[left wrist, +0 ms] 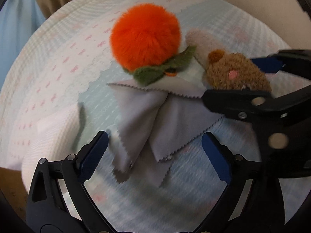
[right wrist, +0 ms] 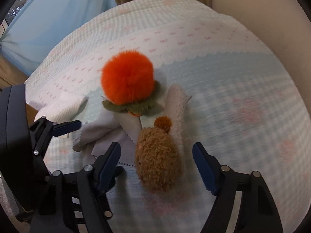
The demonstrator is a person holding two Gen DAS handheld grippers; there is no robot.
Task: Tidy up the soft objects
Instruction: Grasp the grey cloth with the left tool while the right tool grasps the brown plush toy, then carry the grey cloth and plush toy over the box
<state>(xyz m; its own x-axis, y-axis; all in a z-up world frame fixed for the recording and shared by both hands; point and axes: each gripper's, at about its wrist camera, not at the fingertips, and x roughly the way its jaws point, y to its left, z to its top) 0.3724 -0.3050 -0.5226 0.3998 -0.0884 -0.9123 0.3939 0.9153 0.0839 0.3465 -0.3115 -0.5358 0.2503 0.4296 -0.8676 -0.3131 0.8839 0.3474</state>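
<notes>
From the left: my left gripper (left wrist: 153,155) stands spread wide over the grey cloth (left wrist: 155,120), gripping nothing. The cloth is crumpled, with pinked edges, and its long fold runs away from me toward the orange pompom (left wrist: 144,36), so the near tail of it lies straight between the jaws. I judge this hand needs only to drop and pinch.

In the middle, the pompom sits on its green leaf collar at the far end of the cloth, touching it, well beyond either claw.

To the right, the brown plush bear (right wrist: 158,161) lies on the bedspread (right wrist: 243,97), its long axis pointing away from me, ear end farthest. My right gripper (right wrist: 156,165) straddles it, a pad on each flank with a gap showing on both sides: partly spread, not yet gripping. This hand is clearly the nearer to the bear.

The left wrist view shows the bear's pink cheek and the right claw's fingers on either side of it, which the right view cannot show from above. The right wrist view shows the white fleecy piece (right wrist: 177,104) running under the bear and up beside the pompom, mostly hidden from the left.
</notes>
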